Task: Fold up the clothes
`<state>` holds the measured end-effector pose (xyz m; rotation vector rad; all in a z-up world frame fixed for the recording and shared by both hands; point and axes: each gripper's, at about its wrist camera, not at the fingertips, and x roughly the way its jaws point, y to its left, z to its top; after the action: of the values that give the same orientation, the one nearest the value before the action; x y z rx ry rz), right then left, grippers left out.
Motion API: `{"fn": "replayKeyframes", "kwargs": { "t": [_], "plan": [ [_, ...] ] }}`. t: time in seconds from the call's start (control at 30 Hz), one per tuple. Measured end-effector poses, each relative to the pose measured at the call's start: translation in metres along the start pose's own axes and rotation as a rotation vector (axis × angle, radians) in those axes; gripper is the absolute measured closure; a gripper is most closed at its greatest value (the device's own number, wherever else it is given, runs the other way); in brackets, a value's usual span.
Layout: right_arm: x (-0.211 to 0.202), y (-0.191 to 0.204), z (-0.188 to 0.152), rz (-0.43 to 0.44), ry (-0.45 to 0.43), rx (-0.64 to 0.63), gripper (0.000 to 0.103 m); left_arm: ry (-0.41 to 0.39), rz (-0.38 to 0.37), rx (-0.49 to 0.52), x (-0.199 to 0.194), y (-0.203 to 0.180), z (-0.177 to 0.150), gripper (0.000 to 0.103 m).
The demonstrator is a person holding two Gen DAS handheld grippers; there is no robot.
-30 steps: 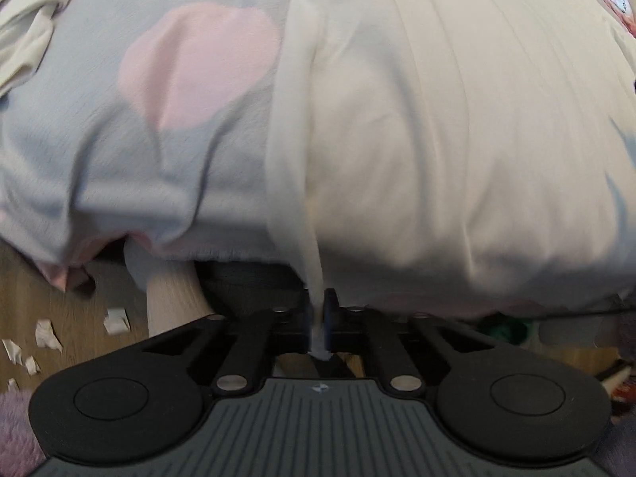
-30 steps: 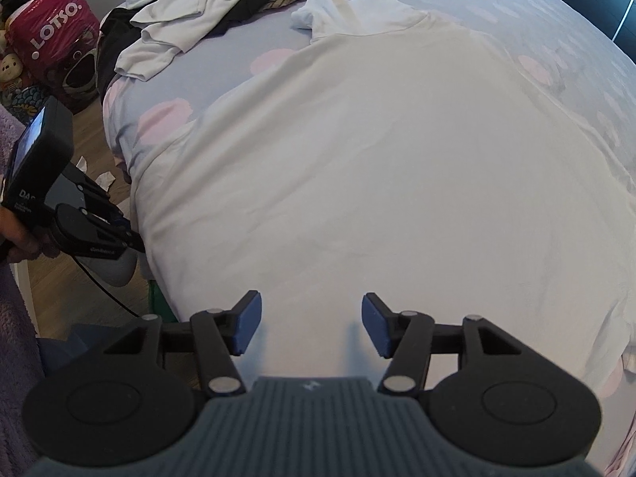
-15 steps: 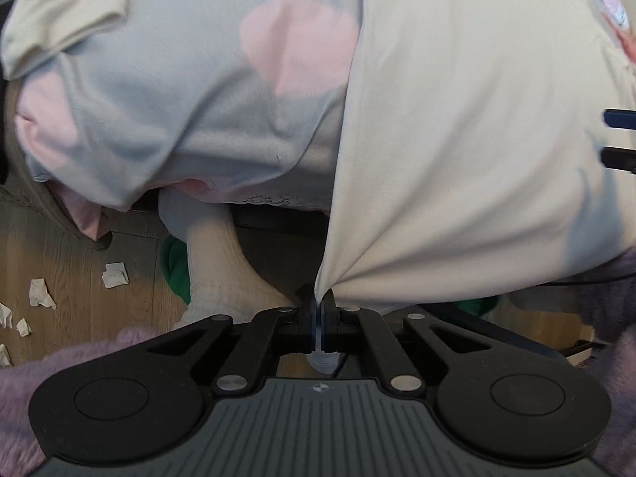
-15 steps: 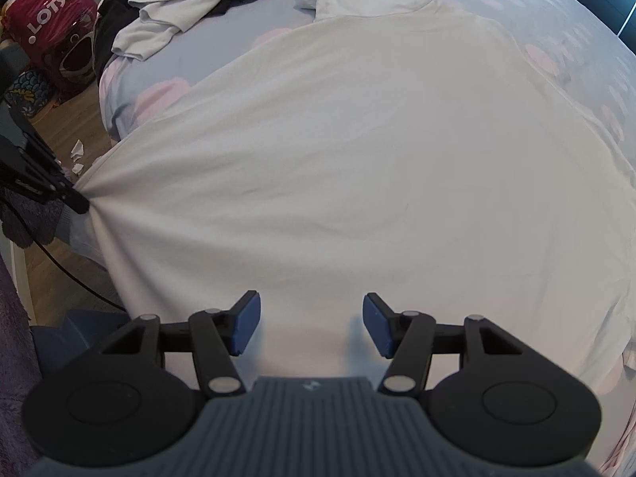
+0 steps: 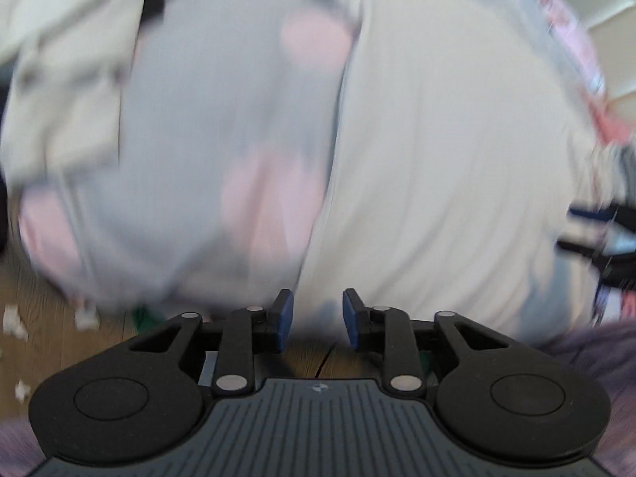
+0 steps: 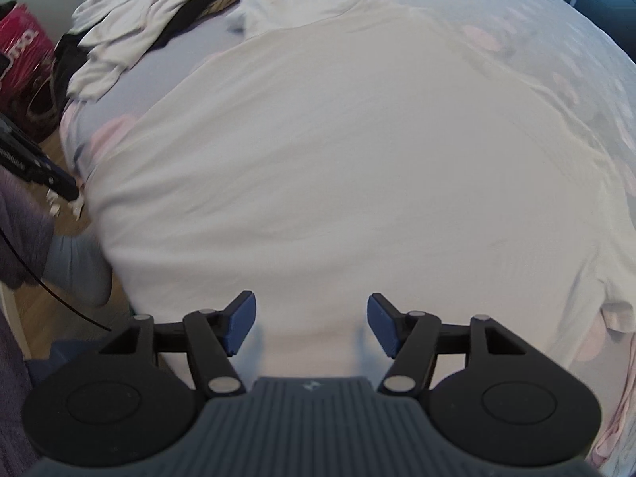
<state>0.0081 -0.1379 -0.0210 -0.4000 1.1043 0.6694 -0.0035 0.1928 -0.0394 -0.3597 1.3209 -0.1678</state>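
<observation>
White shirt [image 6: 338, 167] spread flat (on bed), beyond open right tool [image 6: 311, 328]

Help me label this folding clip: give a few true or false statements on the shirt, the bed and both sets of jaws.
1. The white T-shirt lies spread out on the bed. True.
2. The left gripper clamps the shirt's edge. False: its jaws have just been opening and nothing is between them.
3. The right gripper has its jaws apart over the shirt's near edge. True.
4. The bedsheet is plain dark green. False: it is pale blue-grey with pink spots.
5. A heap of other clothes lies at the bed's far left. True.
</observation>
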Motion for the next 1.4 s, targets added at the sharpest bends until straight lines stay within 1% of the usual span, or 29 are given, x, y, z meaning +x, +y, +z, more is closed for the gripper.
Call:
{"fn": "replayKeyframes", "kwargs": {
  "t": [0.13,0.17,0.23,0.37,0.47,0.6,0.7,0.77,0.8,0.87,0.9,0.97,1.07,1.13,1.2,1.27,1.4],
  "plan": [
    [-0.004,-0.016,0.005,-0.016,-0.03,0.062,0.037,-0.133,-0.003,-0.024,-0.011,0.0,0.045,0.069],
    [-0.004,-0.017,0.006,-0.019,-0.034,0.069,0.037,-0.161,-0.001,-0.035,-0.012,0.001,0.056,0.066],
    [-0.004,-0.021,0.007,-0.024,-0.036,0.077,0.036,-0.218,-0.004,-0.067,-0.008,0.014,0.077,0.064],
    [0.003,-0.028,0.006,-0.03,-0.017,0.079,0.036,-0.281,-0.03,-0.133,0.009,0.041,0.114,0.064],
    [0.007,-0.03,0.009,-0.034,-0.012,0.077,0.036,-0.33,-0.073,-0.213,0.029,0.058,0.141,0.064],
    [0.01,-0.033,0.014,-0.032,-0.015,0.079,0.036,-0.37,-0.146,-0.363,0.053,0.077,0.162,0.064],
    [0.014,-0.032,0.019,-0.028,-0.015,0.062,0.036,-0.365,-0.152,-0.45,0.07,0.085,0.172,0.065],
    [0.017,-0.032,0.021,-0.023,-0.011,0.053,0.035,-0.368,-0.153,-0.474,0.08,0.086,0.176,0.065],
    [0.019,-0.032,0.022,-0.02,-0.007,0.047,0.035,-0.377,-0.146,-0.473,0.083,0.085,0.177,0.068],
    [0.022,-0.031,0.024,-0.017,0.001,0.032,0.035,-0.397,-0.131,-0.466,0.085,0.081,0.18,0.072],
    [0.024,-0.03,0.025,-0.017,0.004,0.026,0.035,-0.407,-0.13,-0.464,0.085,0.079,0.181,0.081],
    [0.026,-0.031,0.025,-0.017,0.01,0.019,0.035,-0.43,-0.125,-0.462,0.082,0.074,0.182,0.09],
    [0.027,-0.034,0.024,-0.013,0.015,0.022,0.035,-0.496,-0.087,-0.409,0.072,0.06,0.182,0.094],
    [0.027,-0.035,0.023,-0.009,0.015,0.024,0.035,-0.536,-0.048,-0.312,0.063,0.043,0.183,0.096],
    [0.026,-0.035,0.022,-0.006,0.014,0.022,0.035,-0.574,-0.007,-0.174,0.055,0.019,0.183,0.097],
    [0.025,-0.034,0.021,-0.005,0.011,0.018,0.035,-0.595,0.018,-0.053,0.05,-0.004,0.182,0.098],
    [0.022,-0.032,0.021,-0.006,0.005,0.009,0.035,-0.587,0.015,0.088,0.055,-0.042,0.179,0.099]
  ]
}}
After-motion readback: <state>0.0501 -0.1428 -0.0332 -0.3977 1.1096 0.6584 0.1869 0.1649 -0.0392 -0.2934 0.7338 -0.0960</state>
